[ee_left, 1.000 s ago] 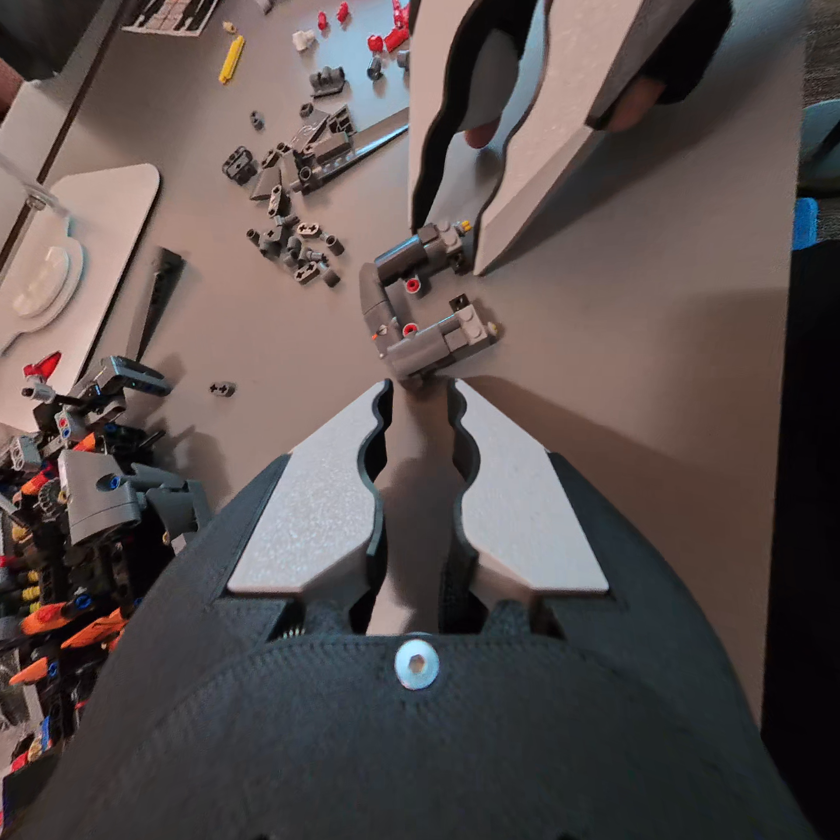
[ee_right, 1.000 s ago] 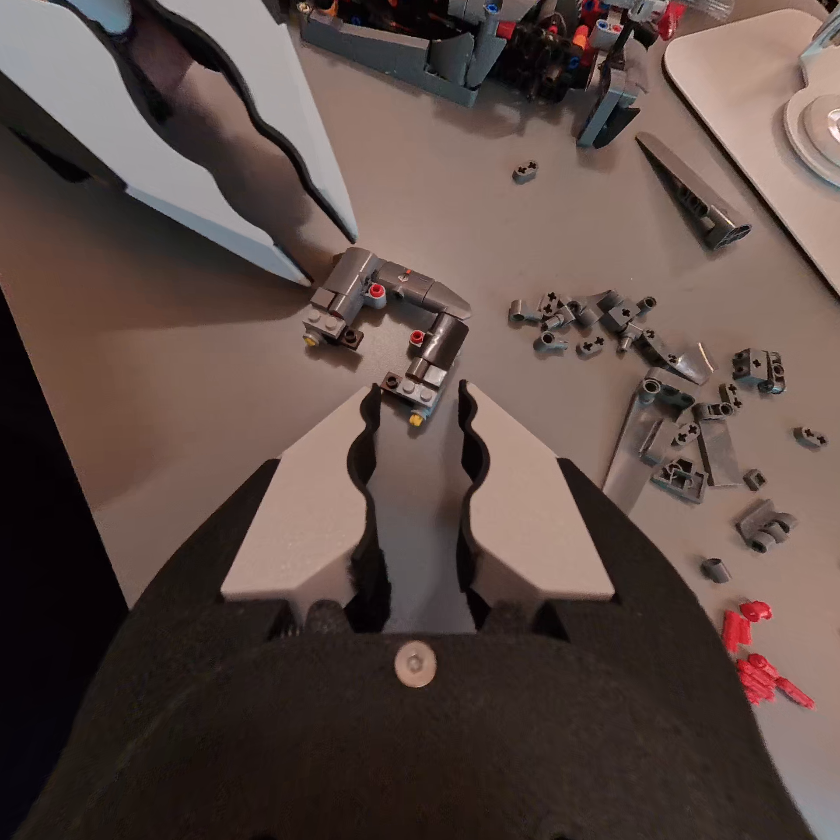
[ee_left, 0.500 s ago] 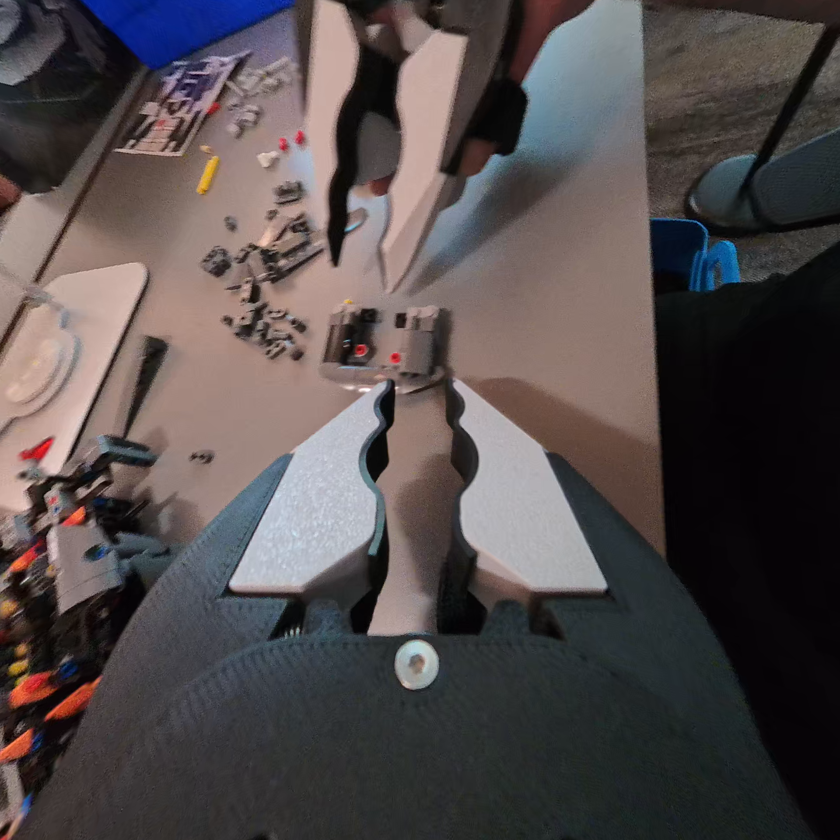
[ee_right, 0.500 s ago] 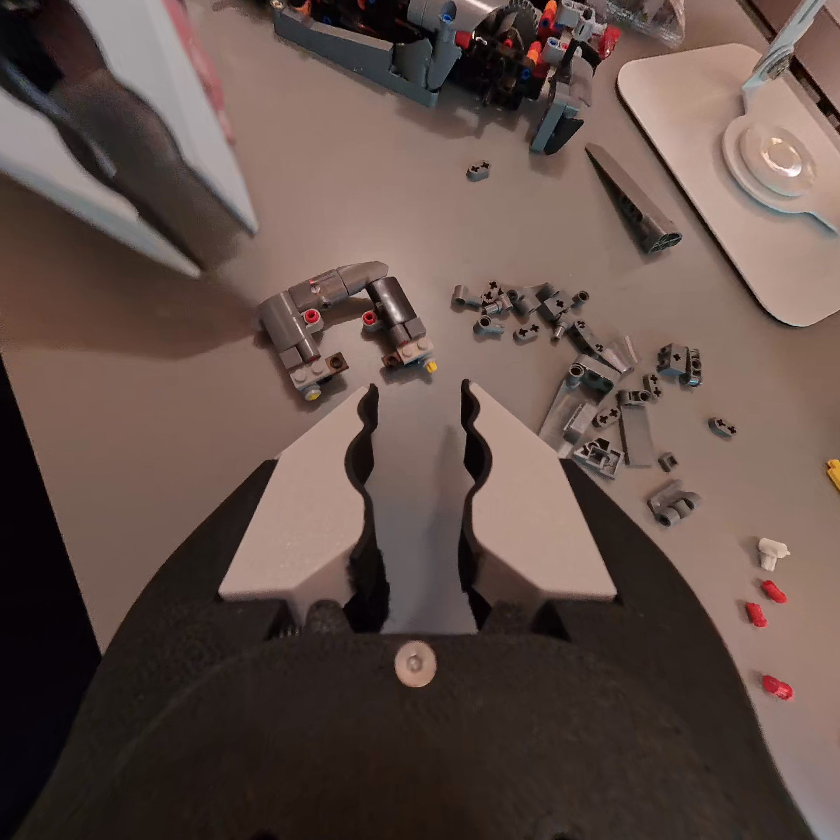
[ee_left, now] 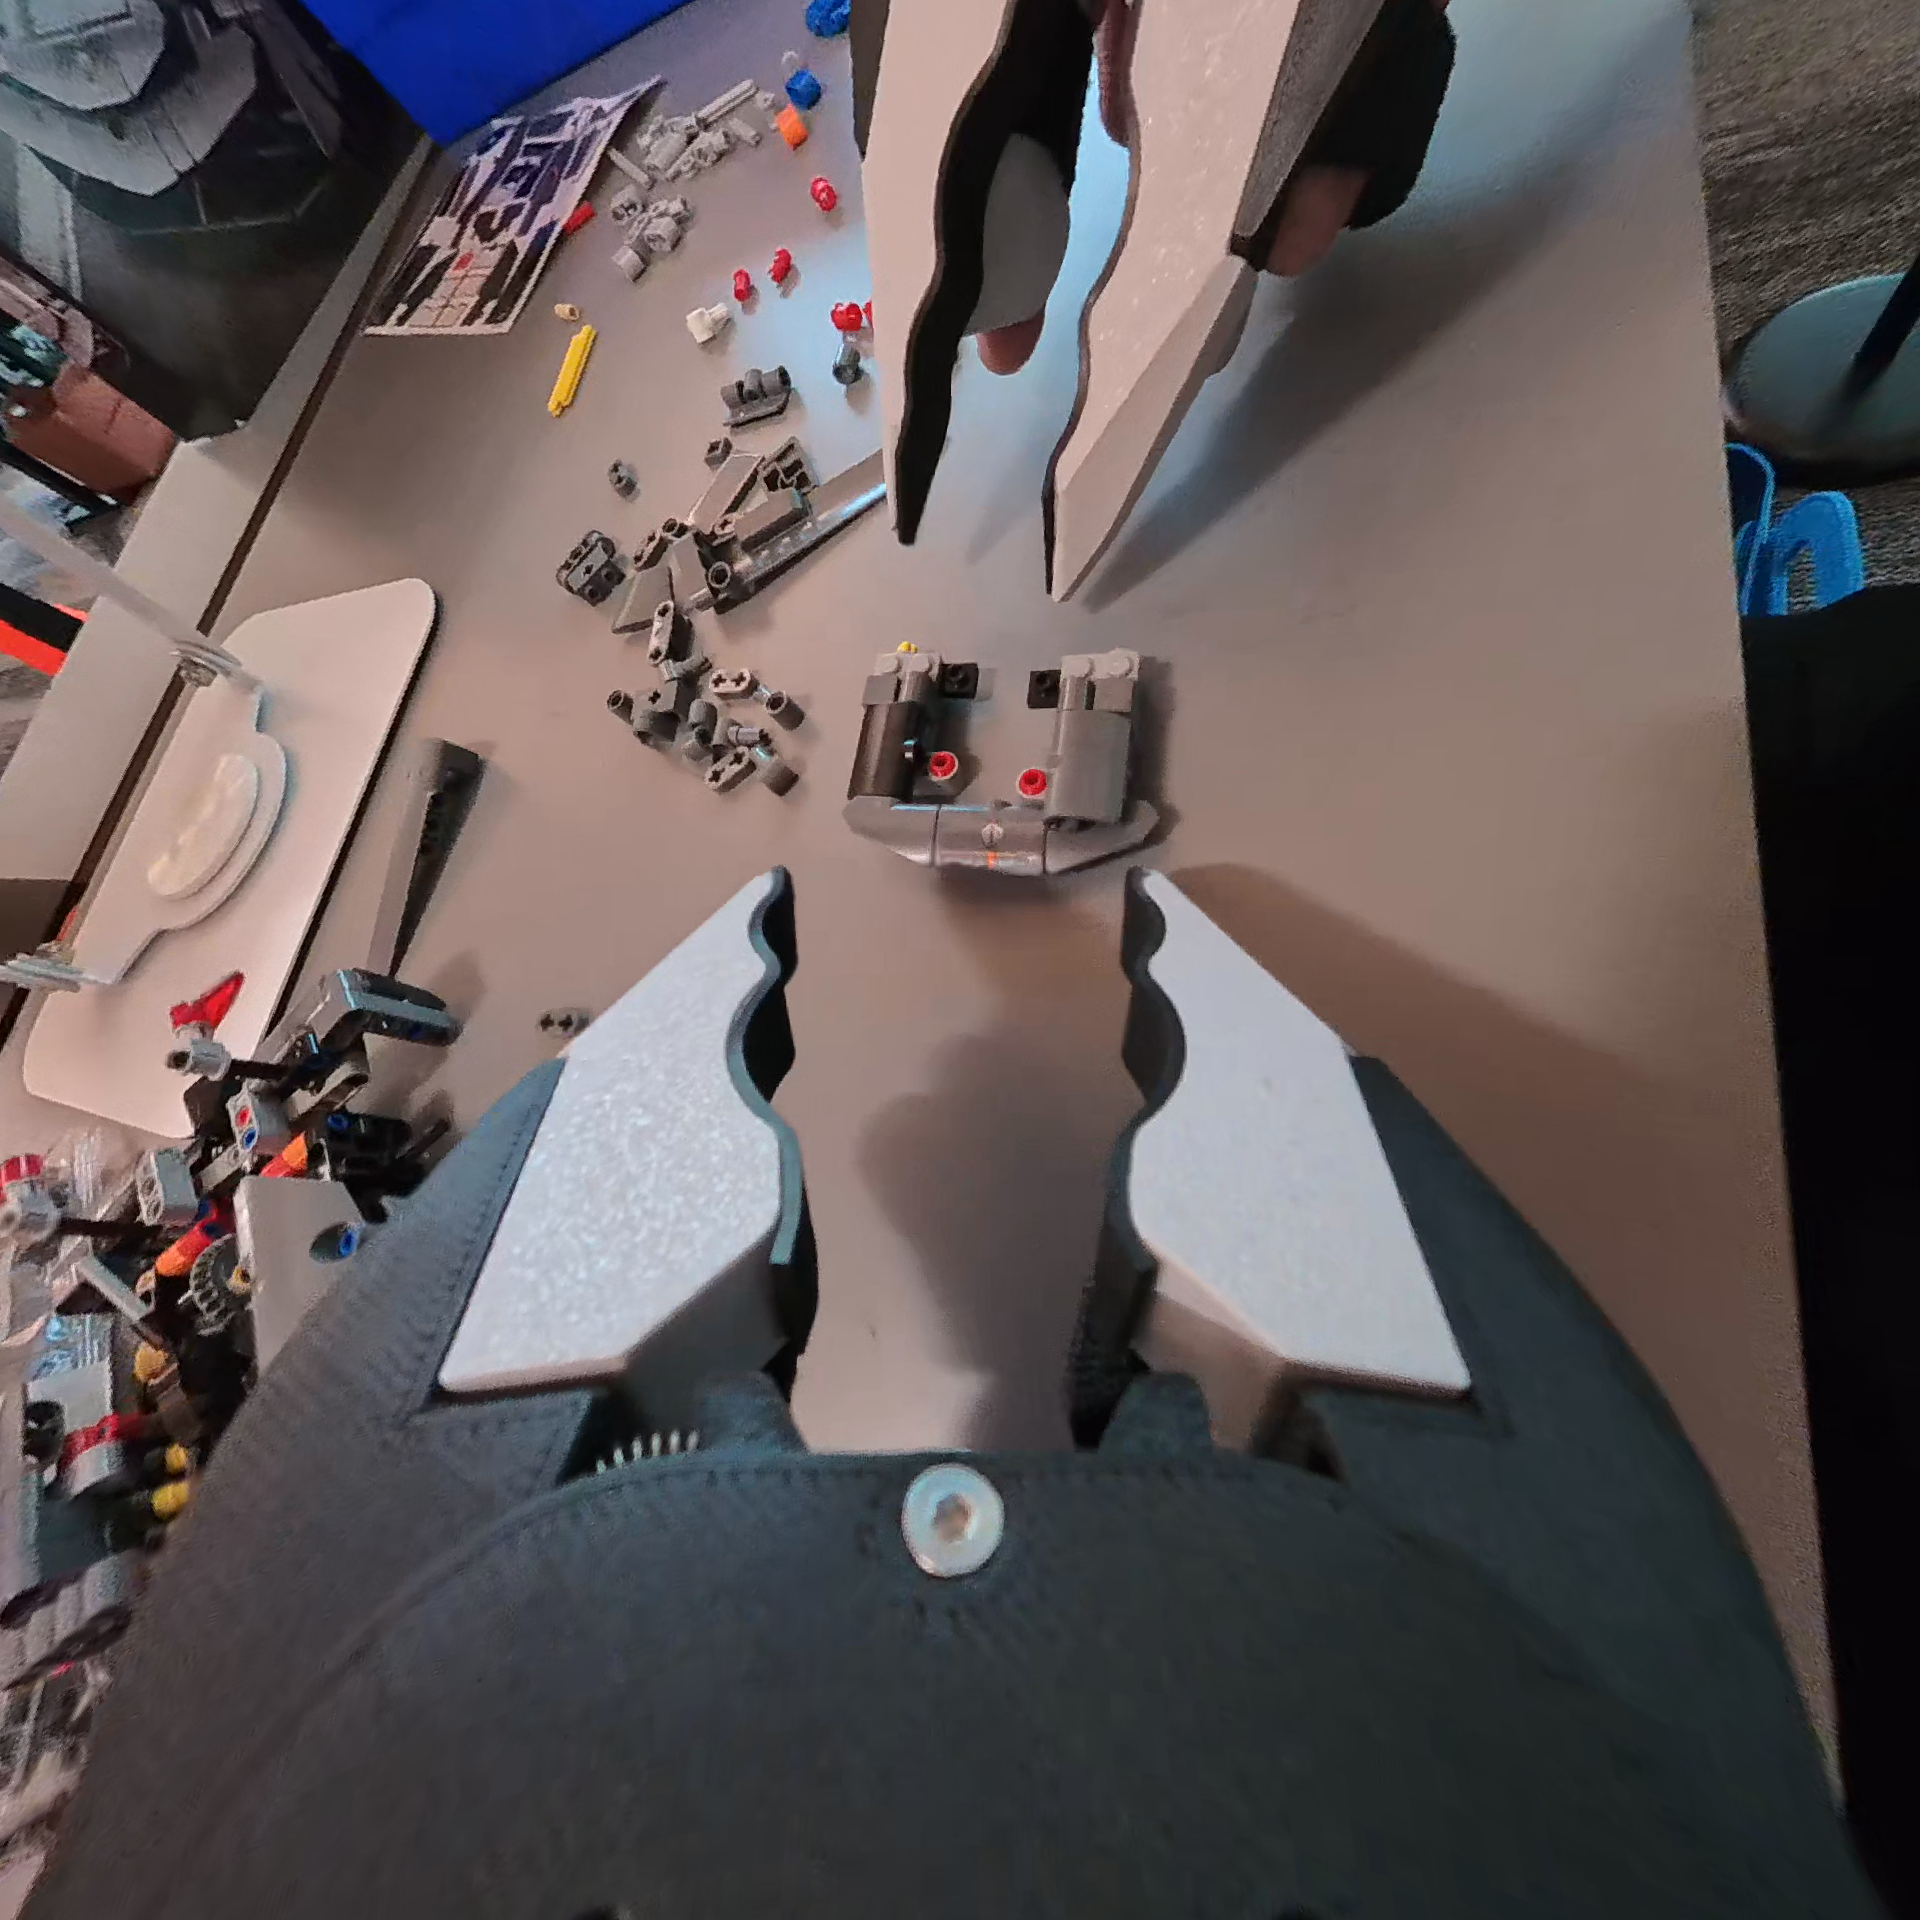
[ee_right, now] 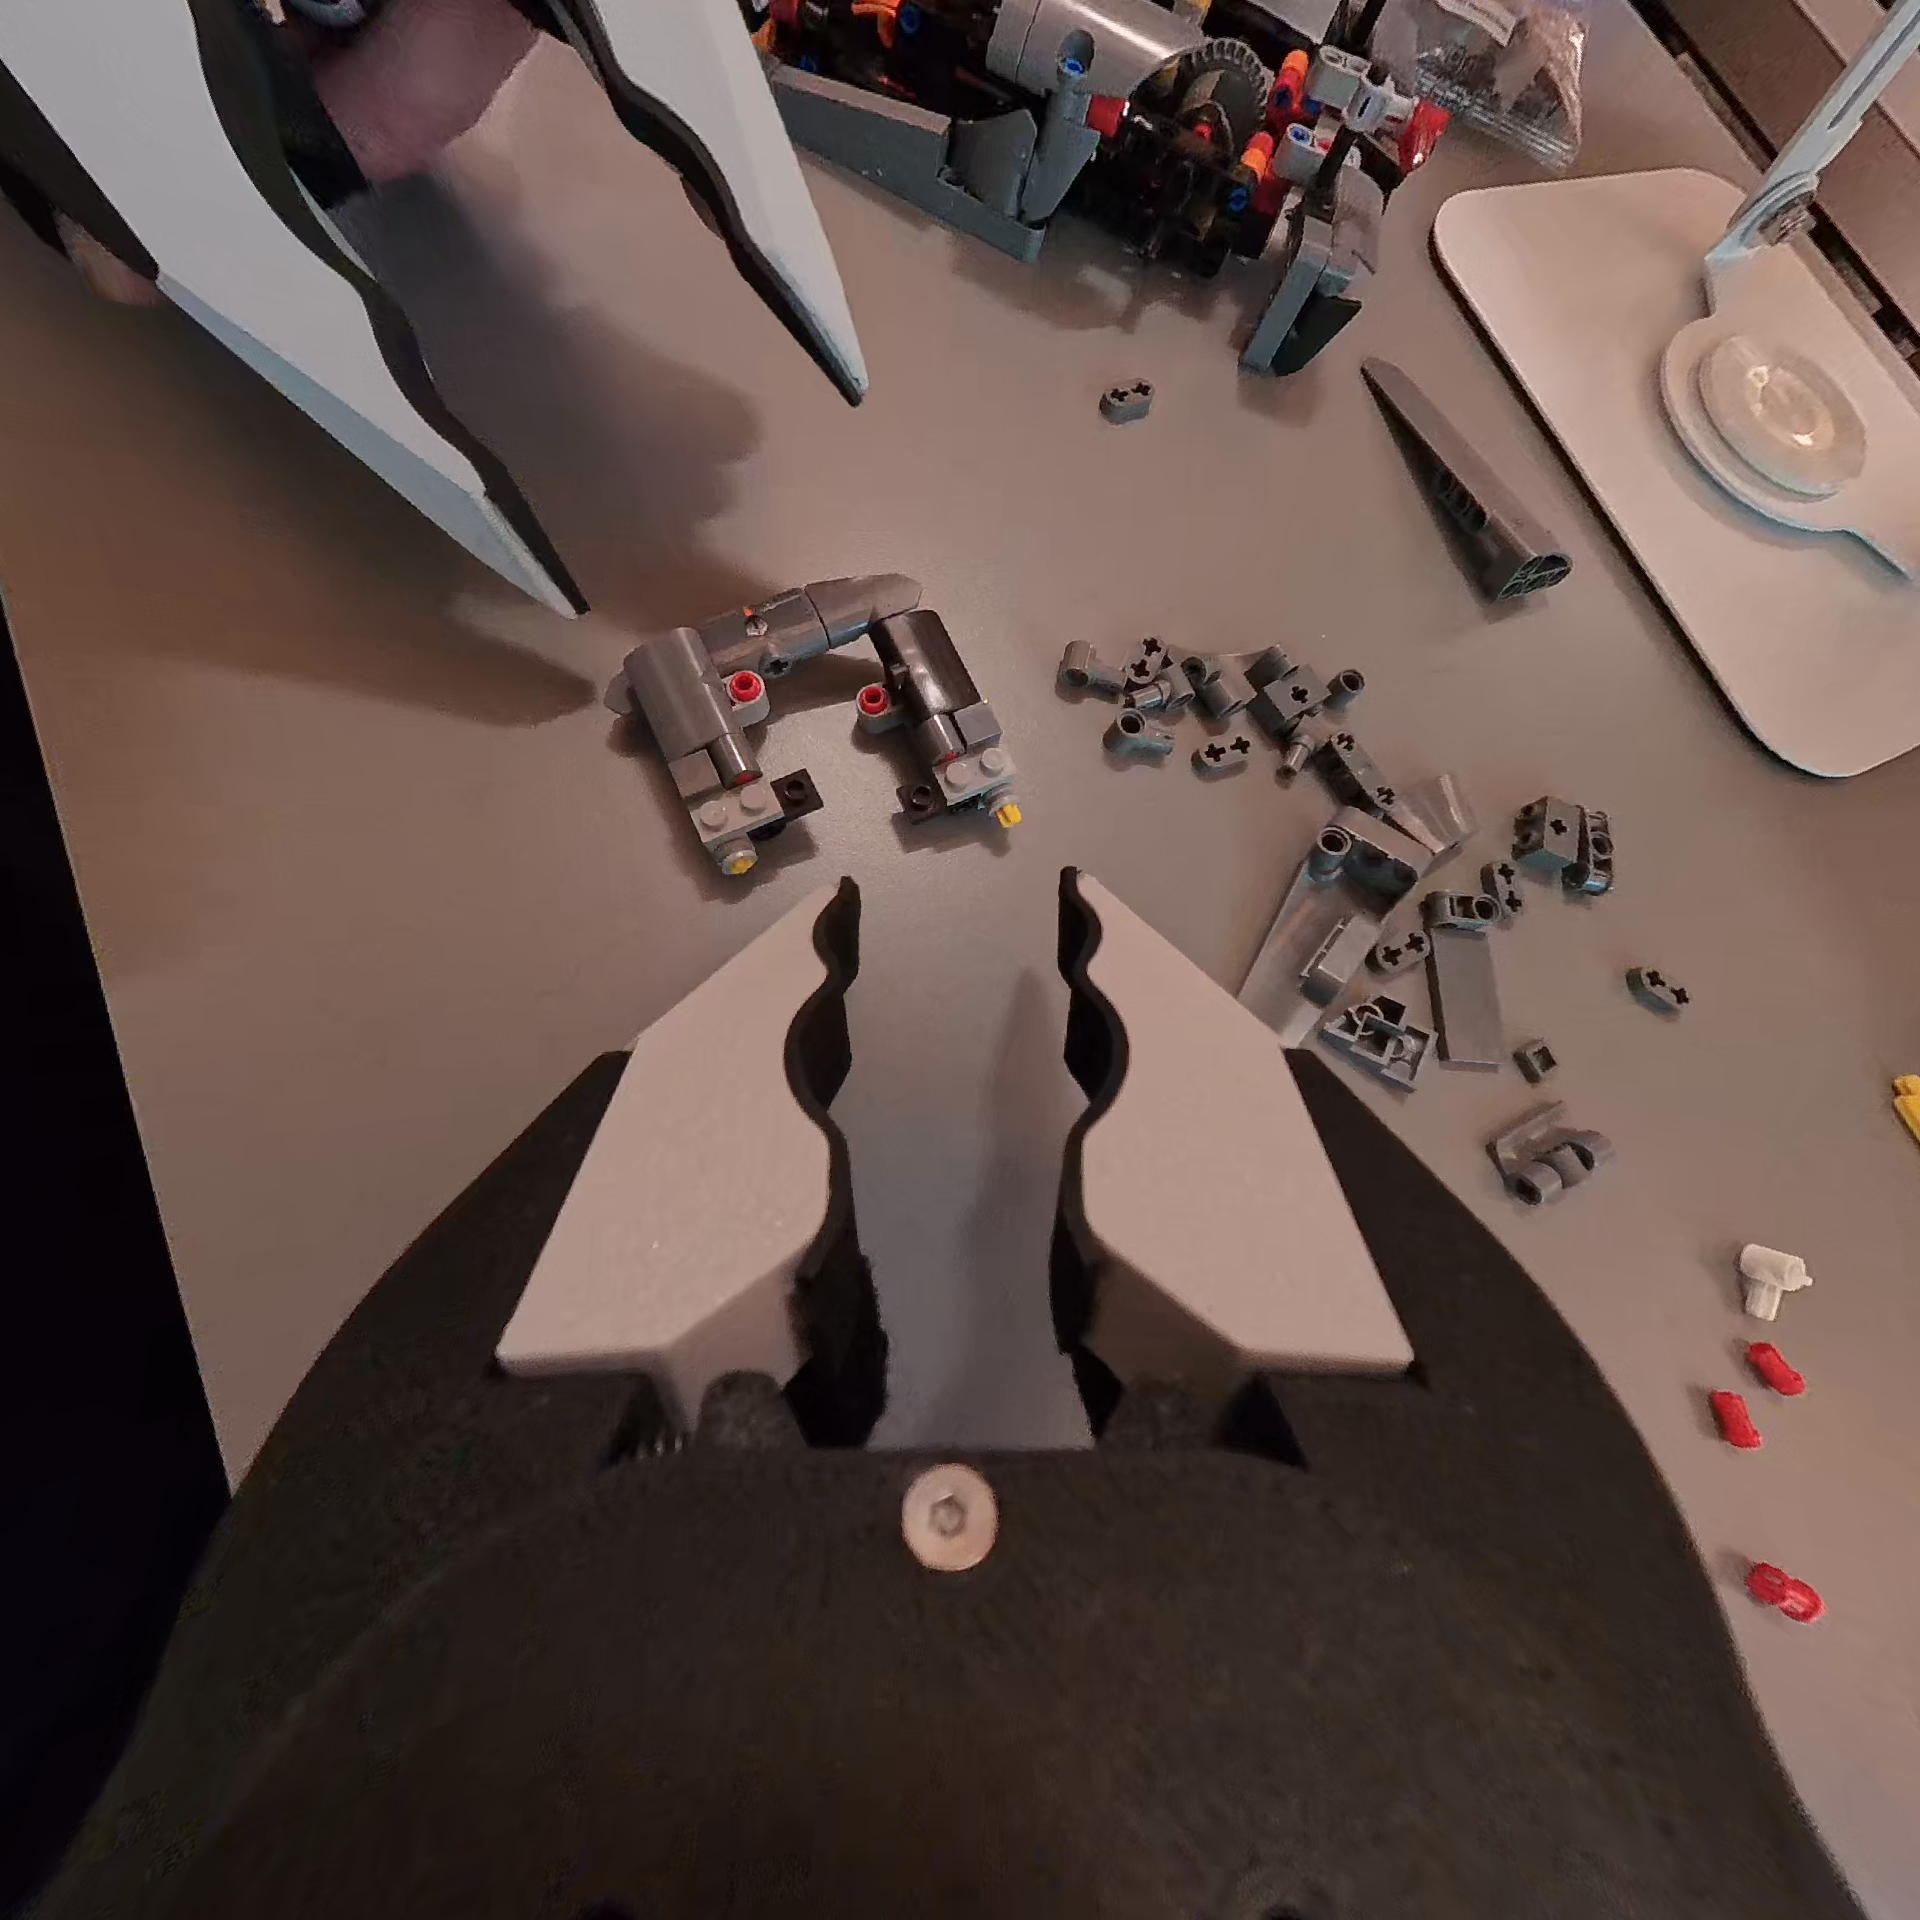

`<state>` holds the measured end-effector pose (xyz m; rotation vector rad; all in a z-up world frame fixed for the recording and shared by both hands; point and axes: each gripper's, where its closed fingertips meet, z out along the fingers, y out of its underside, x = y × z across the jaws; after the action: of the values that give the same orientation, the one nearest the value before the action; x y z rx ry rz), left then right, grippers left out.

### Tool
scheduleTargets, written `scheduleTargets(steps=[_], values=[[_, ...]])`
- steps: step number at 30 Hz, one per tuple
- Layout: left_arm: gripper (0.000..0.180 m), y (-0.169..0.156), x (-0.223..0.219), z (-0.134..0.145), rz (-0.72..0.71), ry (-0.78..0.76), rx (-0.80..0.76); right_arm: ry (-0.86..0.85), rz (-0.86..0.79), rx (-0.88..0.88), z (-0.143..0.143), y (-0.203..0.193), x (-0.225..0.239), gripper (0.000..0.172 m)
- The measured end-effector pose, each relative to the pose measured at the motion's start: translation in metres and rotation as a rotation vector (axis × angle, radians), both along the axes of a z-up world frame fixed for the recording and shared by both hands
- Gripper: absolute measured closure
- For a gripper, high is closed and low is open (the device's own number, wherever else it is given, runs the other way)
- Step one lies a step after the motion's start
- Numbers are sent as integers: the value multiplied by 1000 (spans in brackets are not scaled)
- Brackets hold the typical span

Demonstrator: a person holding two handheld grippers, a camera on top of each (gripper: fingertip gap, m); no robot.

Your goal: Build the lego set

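Both grippers, left gripper [ee_left: 956, 883] and right gripper [ee_right: 956, 883], wide open and empty just beside the U-shaped grey brick piece [ee_left: 997, 758] on the table [ee_left: 1403, 727]; best to come down slow and straight.

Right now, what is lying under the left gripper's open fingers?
Only bare grey table and the gripper's shadow show between the fingers. The grey U-shaped brick assembly lies just ahead. The table under the gripper body is covered.
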<state>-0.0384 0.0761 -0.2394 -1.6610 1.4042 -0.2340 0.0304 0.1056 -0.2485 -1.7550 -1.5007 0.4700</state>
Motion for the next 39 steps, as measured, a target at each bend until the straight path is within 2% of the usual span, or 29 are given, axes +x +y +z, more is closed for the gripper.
scheduleTargets(steps=[1,10,16,22,26,28,33,39], values=[[117,1,1,2,-2,-6,1,5,1,4,1,1,0,136],[115,31,-8,44,7,-10,174,125,-27,123,33,22,-2,136],[129,56,-13,62,7,-25,304,203,-93,227,53,62,0,138],[140,70,-9,59,41,-13,445,221,-149,314,56,84,2,138],[143,62,-5,53,9,-40,413,213,-163,367,54,88,6,137],[145,64,-9,55,31,-27,460,223,-169,373,55,88,8,138],[145,68,-12,46,44,-22,412,211,-186,377,50,92,15,138],[147,71,-11,48,54,-37,431,199,-194,412,50,93,19,139]])
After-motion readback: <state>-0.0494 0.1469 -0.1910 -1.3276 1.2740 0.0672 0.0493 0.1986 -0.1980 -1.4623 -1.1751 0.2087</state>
